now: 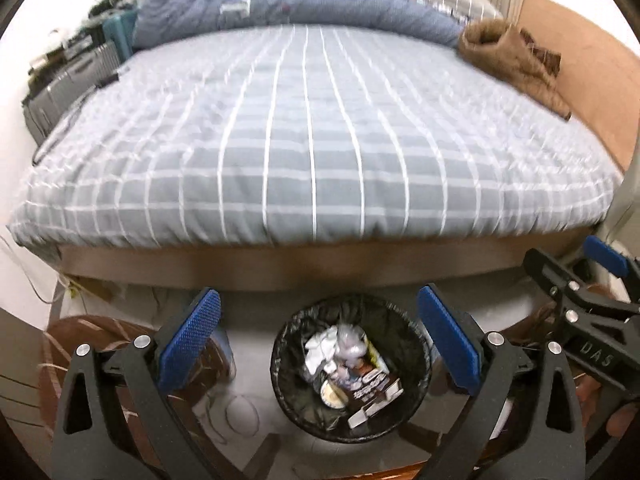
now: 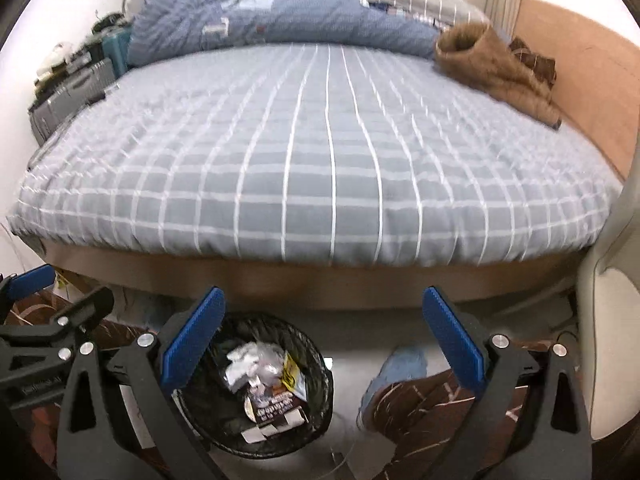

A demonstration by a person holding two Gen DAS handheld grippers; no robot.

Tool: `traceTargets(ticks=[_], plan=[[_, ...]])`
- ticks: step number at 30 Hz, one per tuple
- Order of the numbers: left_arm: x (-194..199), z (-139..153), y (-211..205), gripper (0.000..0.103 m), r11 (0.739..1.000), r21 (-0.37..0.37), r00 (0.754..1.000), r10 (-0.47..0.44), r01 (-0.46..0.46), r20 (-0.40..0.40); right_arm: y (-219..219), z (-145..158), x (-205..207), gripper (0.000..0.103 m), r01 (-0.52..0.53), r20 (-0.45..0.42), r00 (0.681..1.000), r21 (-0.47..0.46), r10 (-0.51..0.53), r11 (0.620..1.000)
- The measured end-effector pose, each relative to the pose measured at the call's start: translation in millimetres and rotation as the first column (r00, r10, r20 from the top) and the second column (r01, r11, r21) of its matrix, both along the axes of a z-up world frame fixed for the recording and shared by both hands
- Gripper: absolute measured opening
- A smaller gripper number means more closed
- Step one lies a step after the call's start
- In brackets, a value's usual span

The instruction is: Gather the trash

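Trash (image 1: pixel 348 364) already in the bin (image 1: pixel 288 384) on the floor, just beside the bed's (image 1: pixel 312 128) foot edge. Left gripper (image 1: pixel 320 344) and right gripper (image 2: pixel 324 344) both spread wide, carrying nothing. No stray litter visible on the bed; probably near finished.

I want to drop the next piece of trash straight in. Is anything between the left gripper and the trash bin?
Nothing visible is. The left gripper hangs open and empty above the black-lined trash bin, whose mouth is uncovered, with paper and wrappers already inside. The right gripper sits off to the side, clear of the bin.
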State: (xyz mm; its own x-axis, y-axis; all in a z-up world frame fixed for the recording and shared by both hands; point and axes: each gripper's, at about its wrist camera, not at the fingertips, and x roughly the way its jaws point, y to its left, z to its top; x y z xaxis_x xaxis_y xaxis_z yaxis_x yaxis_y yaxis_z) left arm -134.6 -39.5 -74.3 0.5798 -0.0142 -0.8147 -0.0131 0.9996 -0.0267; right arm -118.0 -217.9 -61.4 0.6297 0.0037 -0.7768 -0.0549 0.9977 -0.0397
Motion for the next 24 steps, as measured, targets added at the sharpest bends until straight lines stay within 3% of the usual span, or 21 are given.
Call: traceTargets(ticks=[10,24], plan=[[-30.3,76.7,-1.0,0.097,1.0,-0.016,0.993,-0.002,0.004,0.122,2.9,76.9,-34.0,0.095,-0.037,0.114,0.993,0.046,0.031,0.998],[-51.8,94.3,1.0,0.097,1.0,0.002,0.989,-0.008,0.007,0.145,2.4,96.9,-53.4,0.095,-0.04,0.139,0.99,0.058,0.032,0.997]])
